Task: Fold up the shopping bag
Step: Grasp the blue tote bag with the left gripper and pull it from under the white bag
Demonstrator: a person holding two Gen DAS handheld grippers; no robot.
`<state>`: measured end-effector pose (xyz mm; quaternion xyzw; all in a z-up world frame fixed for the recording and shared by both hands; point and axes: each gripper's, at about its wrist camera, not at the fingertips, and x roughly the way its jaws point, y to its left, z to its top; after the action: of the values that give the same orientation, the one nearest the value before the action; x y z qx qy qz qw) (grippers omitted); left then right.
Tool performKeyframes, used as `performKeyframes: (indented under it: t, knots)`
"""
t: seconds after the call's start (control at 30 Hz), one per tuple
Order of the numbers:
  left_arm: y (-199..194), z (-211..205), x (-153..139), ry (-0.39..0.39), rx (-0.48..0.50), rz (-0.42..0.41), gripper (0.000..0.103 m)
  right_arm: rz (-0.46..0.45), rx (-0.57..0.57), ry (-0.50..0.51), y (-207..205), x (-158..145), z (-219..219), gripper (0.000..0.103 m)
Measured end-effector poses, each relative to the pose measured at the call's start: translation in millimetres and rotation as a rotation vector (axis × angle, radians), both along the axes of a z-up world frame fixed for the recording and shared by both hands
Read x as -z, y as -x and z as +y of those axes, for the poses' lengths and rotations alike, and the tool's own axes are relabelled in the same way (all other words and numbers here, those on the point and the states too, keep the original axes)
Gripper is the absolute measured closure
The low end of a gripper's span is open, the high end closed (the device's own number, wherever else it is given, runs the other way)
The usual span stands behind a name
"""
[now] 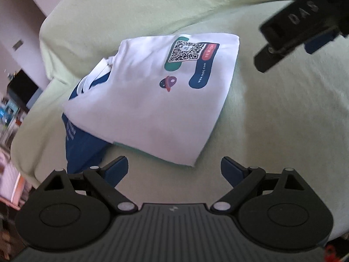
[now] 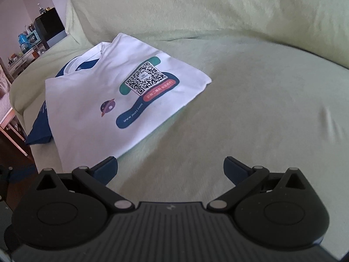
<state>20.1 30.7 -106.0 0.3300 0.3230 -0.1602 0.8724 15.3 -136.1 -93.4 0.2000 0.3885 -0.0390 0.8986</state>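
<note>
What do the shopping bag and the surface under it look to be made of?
Shopping bag: likely thin woven or non-woven fabric, matte white with printed graphics; it lies in soft folds. Sofa cover: pale green cloth with a faint brushed, wrinkled look.

**Materials and surface finish**

Shopping bag point(image 1: 150, 100): soft white cloth, matt, lightly creased; flat printed patches and a QR code point(image 1: 185, 51) toward 1 o'clock; dark blue cloth panel at its 8 o'clock edge. Sofa cover point(image 2: 261, 113): pale green fabric, matt, faintly napped, wrinkled at 3 o'clock in the right wrist view. Left gripper point(image 1: 174, 170) and right gripper point(image 2: 170, 168): black matt plastic links, ribbed grey body, dull silver metal pins, blue matt fingers point(image 2: 104, 170). Black cabinet point(image 2: 49, 29) at 10 o'clock looked glossy.
</note>
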Motion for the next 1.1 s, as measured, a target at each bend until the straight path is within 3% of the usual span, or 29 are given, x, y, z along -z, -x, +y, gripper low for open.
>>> performKeyframes:
  t: [0.13,0.57,0.67,0.7,0.73,0.8,0.87,0.93,1.1]
  knots:
    - [-20.4,45.3,-10.7,0.12,-0.119,0.02,0.009,-0.013,-0.024,-0.02,-6.6,2.2,5.4,0.001]
    - [-121.9,209.5,-16.8,0.837,-0.783,0.172,0.009,0.015,-0.125,0.038,-14.7,14.8,50.1,0.001]
    - [-133.4,226.9,-3.7,0.994,-0.839,0.234,0.011,0.012,-0.137,0.07,-10.6,15.1,53.0,0.001]
    - [-136.1,228.4,0.0,1.021,-0.851,0.245,0.02,0.015,-0.137,0.079,-11.3,15.2,53.6,0.001]
    - [-137.9,229.1,3.3,1.041,-0.861,0.253,0.045,0.018,-0.137,0.087,-11.8,15.4,54.1,0.001]
    - [-143.0,227.1,13.8,1.093,-0.861,0.296,0.078,0.017,-0.135,0.094,-11.1,15.2,54.7,0.001]
    - [-137.6,226.3,8.0,1.105,-0.847,0.271,0.096,0.013,-0.133,0.098,-9.8,14.9,55.1,0.001]
    - [-122.7,226.0,-10.3,1.107,-0.795,0.196,0.098,0.008,-0.13,0.105,-8.4,13.4,54.7,0.001]
    - [-86.8,225.6,-60.7,0.986,-0.707,0.029,0.1,-0.029,-0.152,0.152,-4.0,4.9,60.3,0.001]
